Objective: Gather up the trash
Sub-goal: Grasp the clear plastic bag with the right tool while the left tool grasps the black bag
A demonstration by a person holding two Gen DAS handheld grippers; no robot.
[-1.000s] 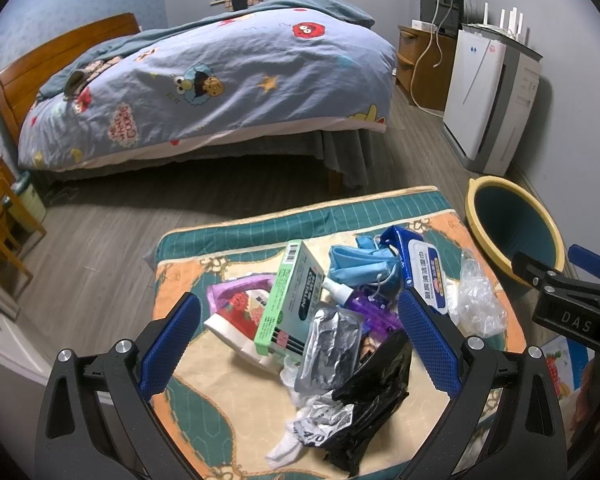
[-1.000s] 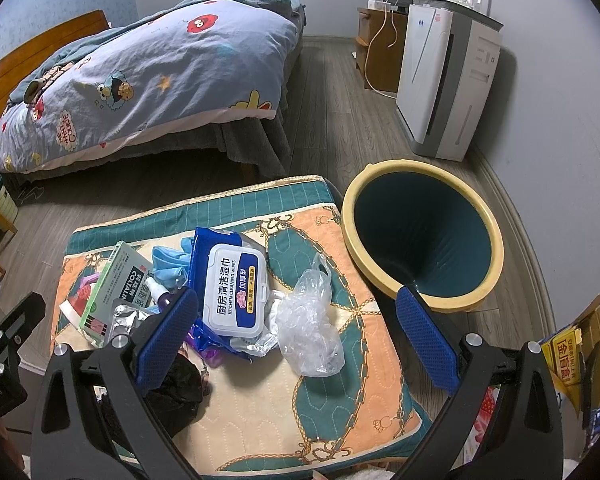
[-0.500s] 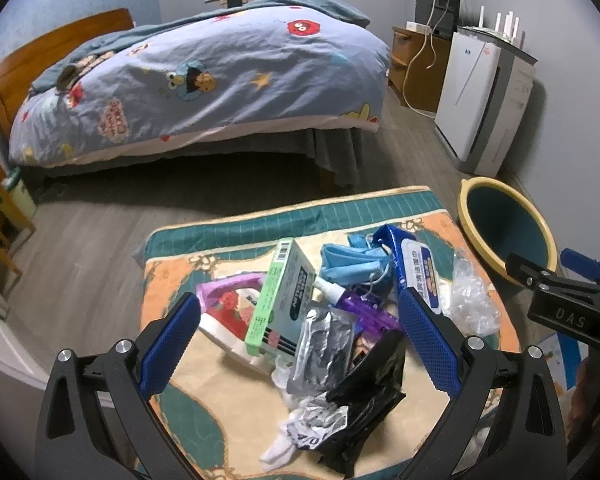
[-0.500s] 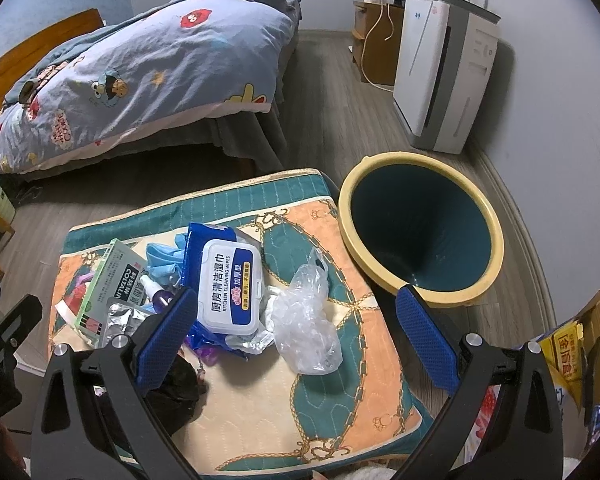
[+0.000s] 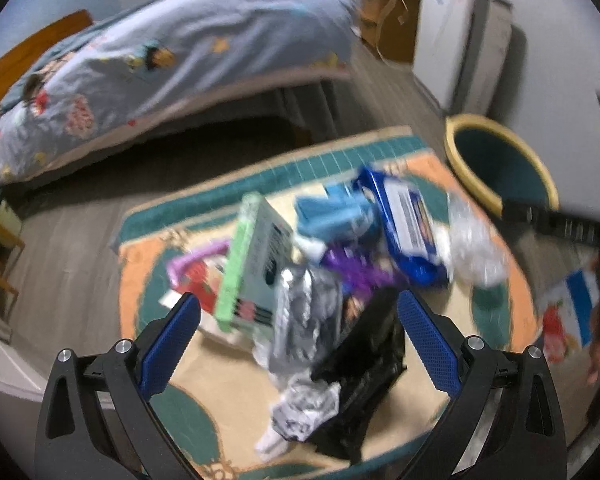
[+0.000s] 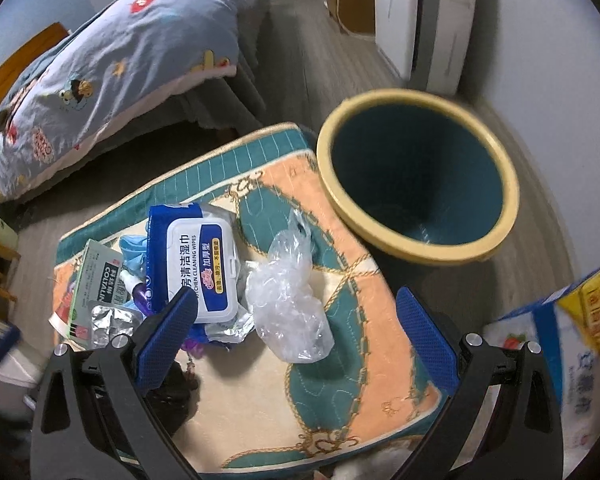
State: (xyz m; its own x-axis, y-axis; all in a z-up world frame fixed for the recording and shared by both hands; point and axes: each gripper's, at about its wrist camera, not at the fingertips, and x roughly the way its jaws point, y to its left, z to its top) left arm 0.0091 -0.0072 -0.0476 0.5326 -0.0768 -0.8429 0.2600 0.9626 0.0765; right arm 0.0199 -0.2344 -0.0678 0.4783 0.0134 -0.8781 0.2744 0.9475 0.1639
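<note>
Crinkled clear plastic bag (image 6: 290, 300) sits nearest yellow-rimmed teal bin (image 6: 416, 178): right tool (image 6: 296, 334), spread wide and empty, should pinch it mid-bunch; left tool (image 5: 300, 338) likewise spread, empty.

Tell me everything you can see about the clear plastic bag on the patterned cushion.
The clear plastic bag is thin, crinkled, see-through film, crumpled into a loose lump with a twisted tip pointing toward the bin. It looks empty. It lies on the quilted cushion, on the side nearest the bin, apart from the rim. Its left edge is against the wet wipes pack and the foil scrap under it. The right gripper, open, hovers above it without touching.
</note>
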